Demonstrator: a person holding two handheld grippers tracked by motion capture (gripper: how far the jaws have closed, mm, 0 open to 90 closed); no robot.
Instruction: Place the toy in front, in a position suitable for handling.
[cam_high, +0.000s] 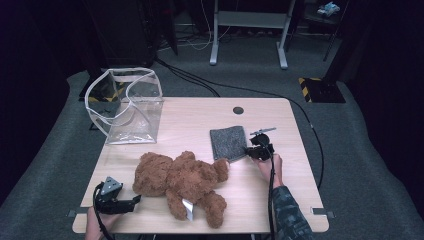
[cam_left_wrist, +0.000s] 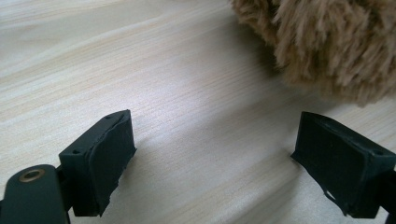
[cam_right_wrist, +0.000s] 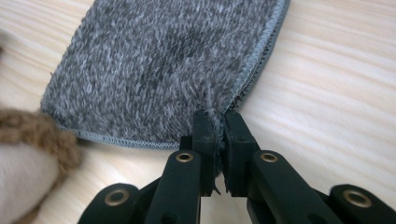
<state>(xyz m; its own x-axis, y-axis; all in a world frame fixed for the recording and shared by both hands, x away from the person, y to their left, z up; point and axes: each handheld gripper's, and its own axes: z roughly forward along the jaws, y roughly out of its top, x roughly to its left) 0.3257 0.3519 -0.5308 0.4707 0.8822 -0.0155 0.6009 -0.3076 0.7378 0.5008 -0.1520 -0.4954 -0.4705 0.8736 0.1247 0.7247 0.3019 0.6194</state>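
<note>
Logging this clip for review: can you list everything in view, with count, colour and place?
table: one, light wood, centre.
teddy bear: one, brown, lying at the near middle of the table.
cloth: one, grey, right of centre, one corner pinched.
bag: one, clear plastic with white trim, far left corner of the table.
left gripper: one, black, near left, jaws apart beside the bear.
right gripper: one, black, shut on the cloth's corner.
</note>
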